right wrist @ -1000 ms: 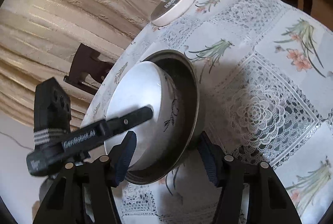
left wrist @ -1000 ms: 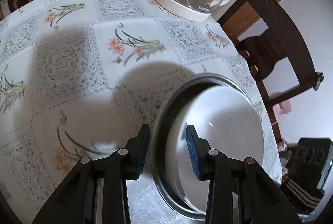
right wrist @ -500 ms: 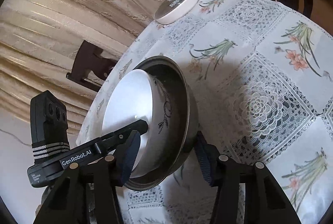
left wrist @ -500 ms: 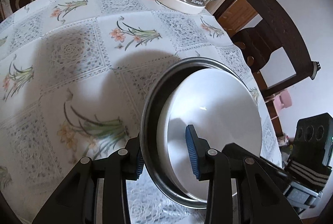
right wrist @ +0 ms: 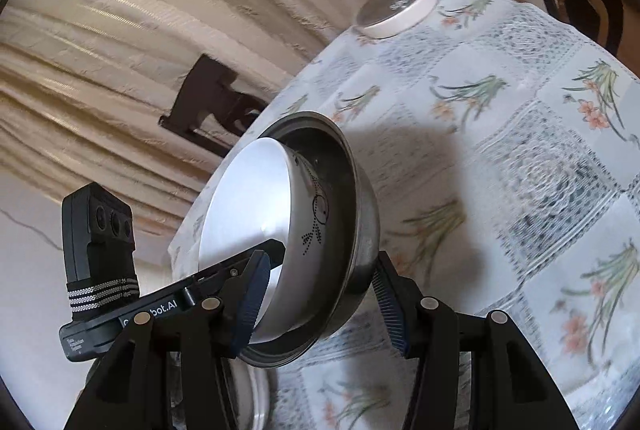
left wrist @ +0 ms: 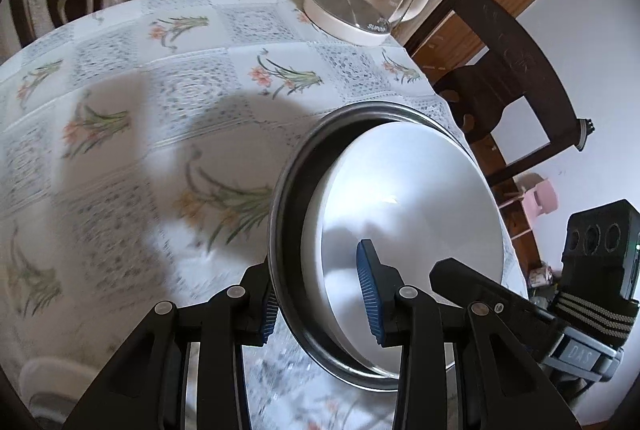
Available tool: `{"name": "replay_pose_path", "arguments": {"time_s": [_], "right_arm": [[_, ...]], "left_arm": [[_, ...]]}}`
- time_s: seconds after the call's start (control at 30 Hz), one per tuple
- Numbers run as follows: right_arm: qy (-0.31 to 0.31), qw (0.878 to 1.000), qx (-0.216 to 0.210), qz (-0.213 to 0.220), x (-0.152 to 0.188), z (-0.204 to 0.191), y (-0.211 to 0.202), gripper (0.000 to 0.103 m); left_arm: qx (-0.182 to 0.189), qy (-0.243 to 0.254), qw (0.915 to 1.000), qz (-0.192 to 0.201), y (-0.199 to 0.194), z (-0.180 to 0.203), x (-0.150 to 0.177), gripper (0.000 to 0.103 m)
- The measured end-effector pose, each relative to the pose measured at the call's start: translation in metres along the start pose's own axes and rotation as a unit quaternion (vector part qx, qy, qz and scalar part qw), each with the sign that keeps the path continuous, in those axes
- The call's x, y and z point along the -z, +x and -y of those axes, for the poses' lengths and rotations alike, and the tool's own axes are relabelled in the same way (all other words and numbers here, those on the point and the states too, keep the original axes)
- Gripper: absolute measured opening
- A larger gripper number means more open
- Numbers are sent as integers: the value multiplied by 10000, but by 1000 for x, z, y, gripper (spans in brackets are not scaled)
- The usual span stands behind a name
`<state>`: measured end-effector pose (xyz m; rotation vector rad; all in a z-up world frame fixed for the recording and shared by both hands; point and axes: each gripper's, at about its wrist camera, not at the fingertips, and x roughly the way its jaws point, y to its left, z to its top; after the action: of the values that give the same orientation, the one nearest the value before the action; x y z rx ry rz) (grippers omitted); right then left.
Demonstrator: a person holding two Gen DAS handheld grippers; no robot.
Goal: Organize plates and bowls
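**Bowl nested in pan, carried by both grippers**

The bowl (left wrist: 416, 206) sat inside the pan (left wrist: 288, 230), lower right of frame, tilted above the table (left wrist: 120, 110). Left gripper (left wrist: 320, 302) and right gripper (right wrist: 320, 298) each straddled the rims, fingers clamped. Judged mid-carry; next, level set-down.

Floral tablecloth (left wrist: 168, 118) covers the table; 1 glass kettle (left wrist: 360, 10) at its far edge; dark wooden chair (left wrist: 516, 78) beside; curtain (right wrist: 120, 30) behind.
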<state>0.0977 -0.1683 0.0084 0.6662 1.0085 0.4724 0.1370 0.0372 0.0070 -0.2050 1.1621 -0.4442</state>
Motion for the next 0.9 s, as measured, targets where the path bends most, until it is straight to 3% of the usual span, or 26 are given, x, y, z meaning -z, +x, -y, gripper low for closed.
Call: {"name": "replay_pose_path", "arguments": {"time_s": [0.57,0.9], "right_arm": [[-678,9941,-508,-683,64,-97,23,56],[-1026,9858,-491,-1238,106,-132,53,56]], "left_arm": [[-297,-329,9971,618,-119,-69,84,37],[-433,-638,9940,776,-158,-113,137,37]]}}
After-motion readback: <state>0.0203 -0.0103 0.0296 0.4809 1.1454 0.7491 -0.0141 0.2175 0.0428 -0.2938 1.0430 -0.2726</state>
